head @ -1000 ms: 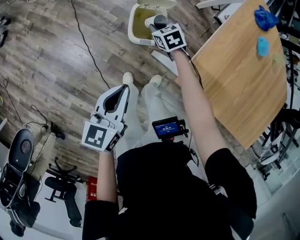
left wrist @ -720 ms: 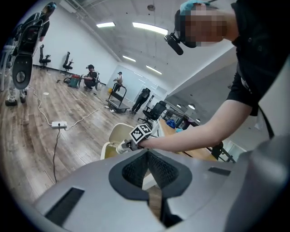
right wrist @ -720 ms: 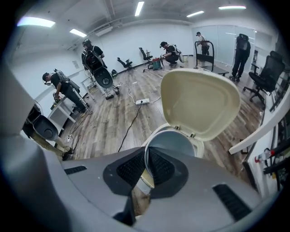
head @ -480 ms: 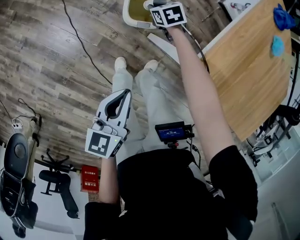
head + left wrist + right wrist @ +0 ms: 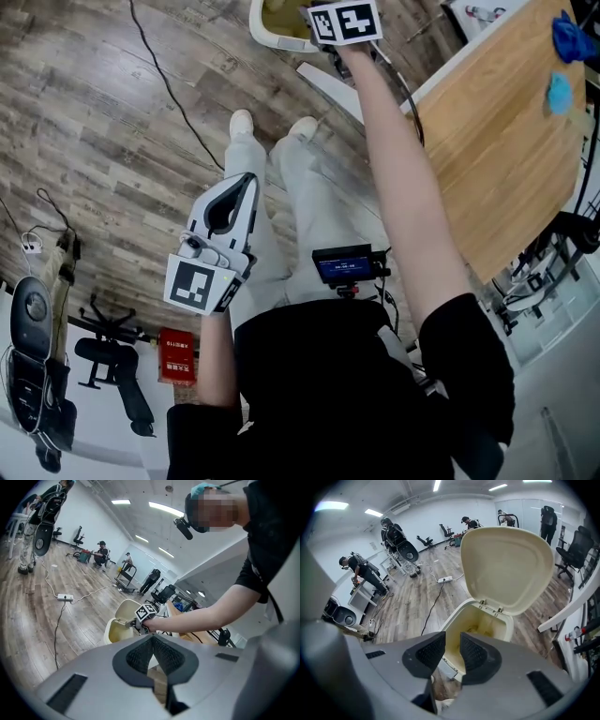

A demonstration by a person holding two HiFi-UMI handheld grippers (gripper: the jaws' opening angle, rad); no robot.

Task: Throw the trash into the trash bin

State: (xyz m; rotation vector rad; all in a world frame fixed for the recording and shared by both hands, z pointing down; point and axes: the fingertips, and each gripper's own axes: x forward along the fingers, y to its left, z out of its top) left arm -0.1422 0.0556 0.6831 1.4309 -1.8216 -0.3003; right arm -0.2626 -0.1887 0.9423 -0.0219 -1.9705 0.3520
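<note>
The cream trash bin (image 5: 480, 620) stands on the wood floor with its lid (image 5: 506, 569) up. My right gripper (image 5: 453, 644) points steeply down over the bin's mouth. Its jaws are opening and nothing is between the pads. In the head view only its marker cube (image 5: 345, 21) shows, over the bin (image 5: 272, 19) at the top edge. My left gripper (image 5: 248, 180) hangs by the person's legs, away from the bin, shut and empty (image 5: 152, 639). Two blue pieces (image 5: 569, 37) lie on the wooden table's far corner.
The wooden table (image 5: 497, 141) fills the right side. A black cable (image 5: 169, 89) and a power strip (image 5: 64, 597) lie on the floor left of the bin (image 5: 115, 630). A white bar (image 5: 328, 89) rests beside the bin. Other people and chairs are far off.
My right gripper has gone down over the bin, to the picture's top edge. The left gripper has sunk slightly, staying shut.
</note>
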